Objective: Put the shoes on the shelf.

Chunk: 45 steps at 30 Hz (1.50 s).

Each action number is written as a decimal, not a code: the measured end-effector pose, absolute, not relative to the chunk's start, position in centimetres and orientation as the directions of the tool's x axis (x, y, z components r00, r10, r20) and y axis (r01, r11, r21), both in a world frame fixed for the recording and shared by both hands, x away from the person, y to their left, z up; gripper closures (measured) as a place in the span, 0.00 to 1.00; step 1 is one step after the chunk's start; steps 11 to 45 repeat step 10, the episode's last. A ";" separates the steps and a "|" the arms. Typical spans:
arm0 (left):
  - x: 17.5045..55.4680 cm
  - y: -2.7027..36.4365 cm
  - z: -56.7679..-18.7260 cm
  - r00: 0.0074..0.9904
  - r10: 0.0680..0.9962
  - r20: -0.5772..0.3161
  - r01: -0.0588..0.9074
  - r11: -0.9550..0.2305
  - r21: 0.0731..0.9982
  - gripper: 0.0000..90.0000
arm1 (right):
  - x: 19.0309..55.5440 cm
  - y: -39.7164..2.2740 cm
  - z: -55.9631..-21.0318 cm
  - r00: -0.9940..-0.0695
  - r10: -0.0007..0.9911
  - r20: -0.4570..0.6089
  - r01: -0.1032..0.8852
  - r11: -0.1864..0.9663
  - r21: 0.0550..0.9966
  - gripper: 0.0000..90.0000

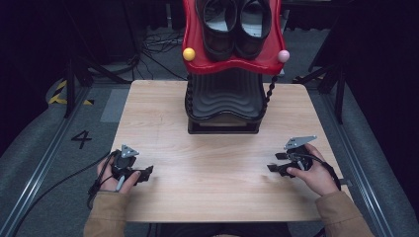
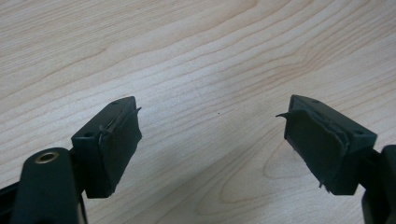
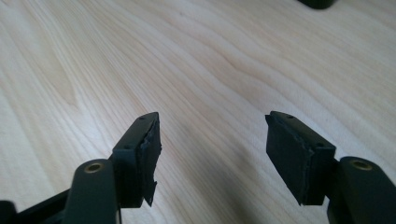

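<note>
At the lower left of the high view we see the left gripper (image 1: 132, 170) resting on the desk (image 1: 212, 197), held by a hand, its fingers apart with nothing between them. At the lower right sits the right gripper (image 1: 277, 163), also on the desk and held by a hand, fingers likewise apart and empty. The two are well apart. At the top centre a black rack (image 1: 225, 106) stands on the desk's far edge, carrying a red tray (image 1: 192, 44) with a pair of black shoes (image 1: 237, 24).

In the left gripper view we see bare wood between the spread fingers (image 2: 109, 144).

In the right gripper view the fingers (image 3: 140, 154) stand apart over wood; a dark object (image 3: 317, 3) peeks in at the upper right.
</note>
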<state>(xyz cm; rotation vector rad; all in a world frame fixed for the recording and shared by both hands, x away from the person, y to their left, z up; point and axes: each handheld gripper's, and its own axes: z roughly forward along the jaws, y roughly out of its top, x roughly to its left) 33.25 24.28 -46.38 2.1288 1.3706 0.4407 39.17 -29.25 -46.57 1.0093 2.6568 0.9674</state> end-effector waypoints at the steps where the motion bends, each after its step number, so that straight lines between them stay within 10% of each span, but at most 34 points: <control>1: 33.3 24.3 -46.4 0.423 0.906 -0.024 0.721 -0.320 0.615 0.21 | 39.1 -29.2 -46.7 -0.764 0.639 0.089 0.547 0.569 0.615 0.41; 45: 33.5 24.5 -46.6 0.426 0.904 -0.024 0.723 -0.324 0.610 0.21 | 39.0 -29.5 -47.6 -0.756 0.649 0.081 0.542 0.552 0.633 0.40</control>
